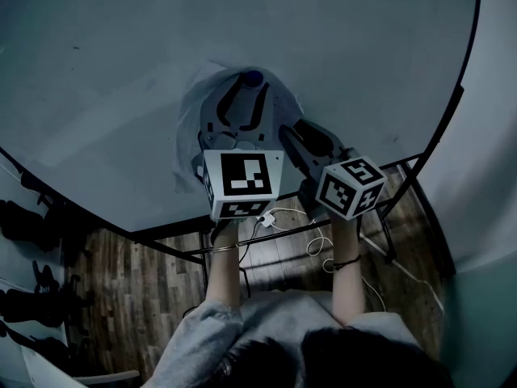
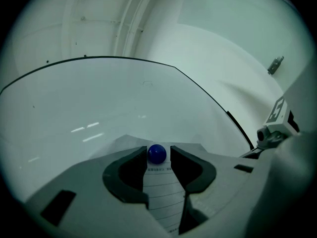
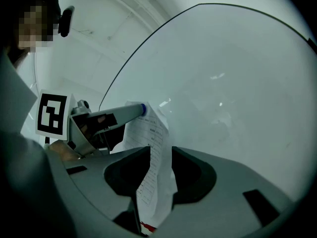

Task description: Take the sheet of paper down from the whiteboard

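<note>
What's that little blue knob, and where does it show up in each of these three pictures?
It looks like a magnet pinning the sheet.
Head view: the blue knob is at upper centre, at the tips of the left gripper.
Left gripper view: low centre, between that gripper's open jaws.
Right gripper view: left of centre, at the left gripper's tip.
Shared landmark: the sheet of paper, with the knob at its top.
</note>
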The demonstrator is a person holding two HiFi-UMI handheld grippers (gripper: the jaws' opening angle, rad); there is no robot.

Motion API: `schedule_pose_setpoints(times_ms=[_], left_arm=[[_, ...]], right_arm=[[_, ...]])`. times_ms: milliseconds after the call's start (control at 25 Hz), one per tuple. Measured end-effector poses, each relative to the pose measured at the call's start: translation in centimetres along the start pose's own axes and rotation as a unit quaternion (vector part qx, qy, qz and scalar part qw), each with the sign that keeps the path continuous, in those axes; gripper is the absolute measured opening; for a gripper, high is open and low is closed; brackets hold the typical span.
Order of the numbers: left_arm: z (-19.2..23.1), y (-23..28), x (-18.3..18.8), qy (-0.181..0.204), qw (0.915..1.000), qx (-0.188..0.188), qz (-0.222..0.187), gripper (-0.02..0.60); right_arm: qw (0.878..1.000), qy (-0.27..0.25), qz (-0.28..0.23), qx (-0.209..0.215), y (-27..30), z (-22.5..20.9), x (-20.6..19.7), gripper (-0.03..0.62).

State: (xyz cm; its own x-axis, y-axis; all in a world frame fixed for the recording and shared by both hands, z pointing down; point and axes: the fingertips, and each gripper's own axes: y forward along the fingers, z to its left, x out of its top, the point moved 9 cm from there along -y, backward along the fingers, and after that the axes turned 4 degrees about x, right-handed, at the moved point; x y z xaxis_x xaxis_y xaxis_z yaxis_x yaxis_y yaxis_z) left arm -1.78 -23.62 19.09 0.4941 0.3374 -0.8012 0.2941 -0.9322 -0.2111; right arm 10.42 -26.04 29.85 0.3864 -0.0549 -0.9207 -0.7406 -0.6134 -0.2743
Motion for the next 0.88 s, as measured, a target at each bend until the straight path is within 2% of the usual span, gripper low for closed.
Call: schedule_pose_setpoints(times_ms=[240, 400, 480, 640, 880], left_arm=[[-0.4, 0.2, 0.2, 0.013, 0.9996, 0.022, 0.007, 0.127], [-0.5, 0.3, 0.3, 0.038, 0.9986, 0.034, 0.014, 0.127], [-0.5, 0.4, 0.3, 0.044, 0.9982, 0.038, 0.015, 0.126], [-0.5, 0.4, 0.2, 0.041, 0.9983, 0.040, 0.015, 0.124], [-0.2, 0.2, 0.1, 0.026, 0.9992, 0.031, 0.008, 0.121]], right_arm=[[0.999, 0.017, 0.009, 0.028, 1.0, -0.2, -0.6, 0.114], [0.999, 0.027, 0.009, 0.037, 1.4, -0.3, -0.8, 0.109], [0.999, 0.031, 0.007, 0.040, 1.5, -0.4, -0.8, 0.081], [0.998, 0.035, -0.008, 0.047, 1.5, -0.5, -0.7, 0.010], [0.999, 0.032, -0.010, 0.040, 1.2, -0.6, -0.4, 0.002]])
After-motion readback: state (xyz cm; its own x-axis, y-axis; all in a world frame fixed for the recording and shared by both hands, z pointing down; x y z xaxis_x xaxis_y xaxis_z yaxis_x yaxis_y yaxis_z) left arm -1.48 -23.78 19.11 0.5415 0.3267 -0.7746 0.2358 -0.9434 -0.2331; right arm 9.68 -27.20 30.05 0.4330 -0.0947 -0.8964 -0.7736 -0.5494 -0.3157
